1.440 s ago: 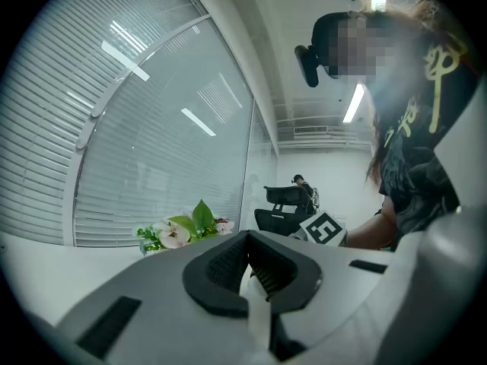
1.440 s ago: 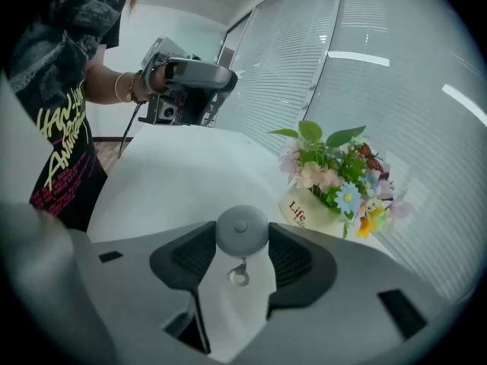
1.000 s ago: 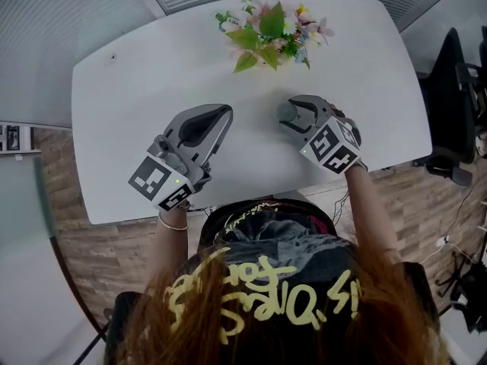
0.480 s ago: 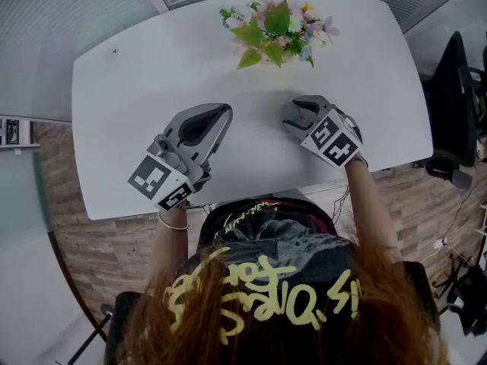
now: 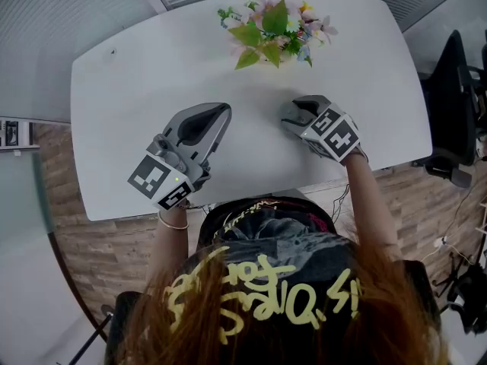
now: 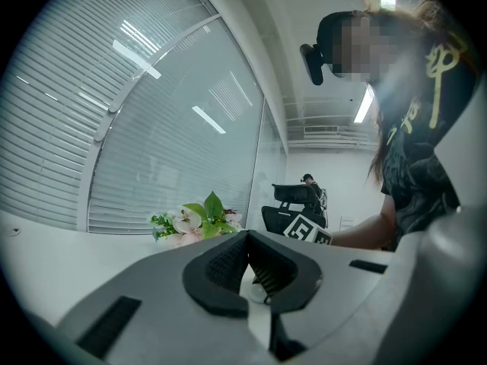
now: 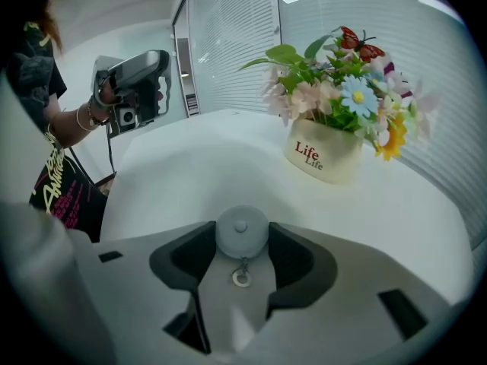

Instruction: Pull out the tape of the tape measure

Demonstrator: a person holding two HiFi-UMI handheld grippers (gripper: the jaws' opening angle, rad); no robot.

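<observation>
A small round grey tape measure (image 7: 242, 231) with a metal ring (image 7: 241, 278) hanging from it sits between the pads of my right gripper (image 7: 242, 238), which is shut on it just above the white table (image 5: 144, 74). In the head view the tape measure (image 5: 288, 112) shows at the tip of my right gripper (image 5: 294, 117), right of centre. My left gripper (image 5: 223, 113) lies level over the table to the left, jaws shut with nothing in them; its pads meet in the left gripper view (image 6: 247, 240).
A white pot of artificial flowers (image 5: 274, 27) stands at the table's far edge; the same pot (image 7: 326, 152) is close ahead of the right gripper. A black office chair (image 5: 450, 105) stands off the table's right end. Window blinds line the far side.
The right gripper has rolled about its own axis with the tape measure in it, so its marker cube faces differently. The left gripper has stayed still.
</observation>
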